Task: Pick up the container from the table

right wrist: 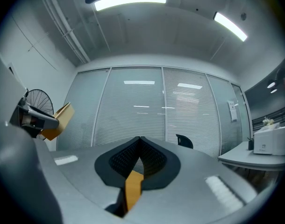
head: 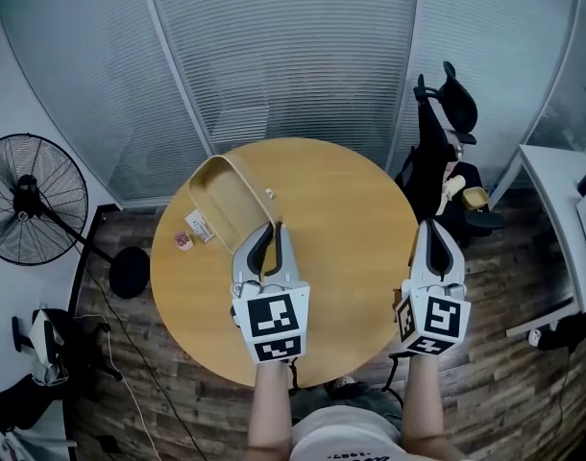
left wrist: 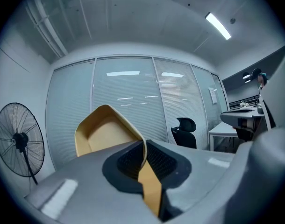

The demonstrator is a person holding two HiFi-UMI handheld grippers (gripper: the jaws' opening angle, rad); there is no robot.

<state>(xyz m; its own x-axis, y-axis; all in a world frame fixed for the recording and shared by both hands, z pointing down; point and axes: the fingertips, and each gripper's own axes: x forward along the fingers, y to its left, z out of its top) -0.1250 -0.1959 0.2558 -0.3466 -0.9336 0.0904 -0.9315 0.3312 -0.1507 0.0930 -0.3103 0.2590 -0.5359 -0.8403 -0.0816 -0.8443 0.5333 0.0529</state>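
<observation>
A tan, open-topped container [head: 226, 195] hangs tilted over the left part of the round wooden table [head: 351, 219]. My left gripper [head: 274, 229] is shut on its near rim. In the left gripper view the container [left wrist: 105, 134] rises beyond the jaws, and its thin wall runs down between the closed left gripper [left wrist: 143, 143]. My right gripper [head: 433, 227] hovers at the table's right edge, shut, holding nothing. The right gripper view shows the right gripper [right wrist: 140, 141] with its jaws together, and the lifted container [right wrist: 58, 120] far to the left.
A small pink item [head: 183, 241] and a white label [head: 199, 227] lie near the table's left edge. A standing fan [head: 29, 200] is at the left, a black office chair [head: 447, 152] behind the table at the right, and a white desk [head: 562, 209] at the far right.
</observation>
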